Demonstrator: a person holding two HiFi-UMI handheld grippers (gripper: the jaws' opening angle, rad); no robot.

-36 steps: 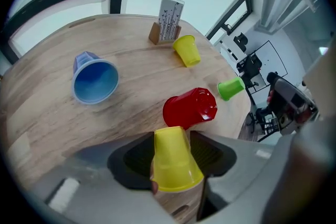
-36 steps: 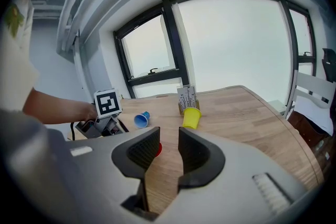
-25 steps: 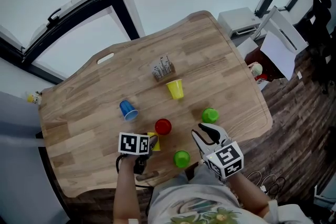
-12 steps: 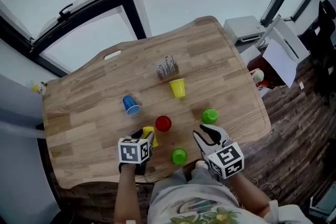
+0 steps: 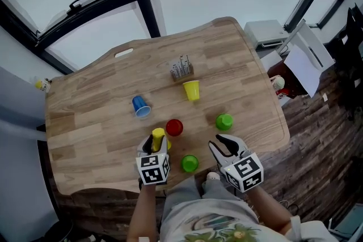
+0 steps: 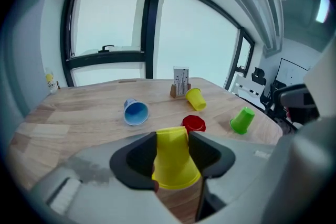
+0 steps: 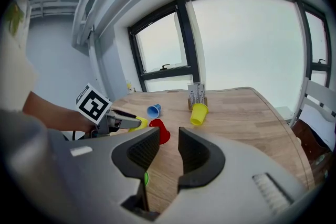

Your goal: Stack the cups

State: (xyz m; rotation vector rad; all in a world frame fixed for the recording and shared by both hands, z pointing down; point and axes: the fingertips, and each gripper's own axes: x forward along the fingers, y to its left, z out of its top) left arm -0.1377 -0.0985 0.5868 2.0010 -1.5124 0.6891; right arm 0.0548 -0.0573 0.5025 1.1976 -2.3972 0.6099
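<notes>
1 yellow cup (image 6: 173, 161) is clamped in the left gripper (image 5: 156, 143); the right gripper (image 7: 169, 152) gapes empty. A tilted, thin-walled cup may slip before reaching the red cup (image 6: 193, 123).

Your left tongs (image 6: 173, 157) grip a yellow cup (image 6: 172, 160), mouth toward you, above the wooden counter (image 6: 79, 118).

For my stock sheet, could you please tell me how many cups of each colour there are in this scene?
Yellow cups: 2, one of them held in the left gripper
Green cups: 2
Red cup: 1
Blue cup: 1
Total: 6 cups
</notes>
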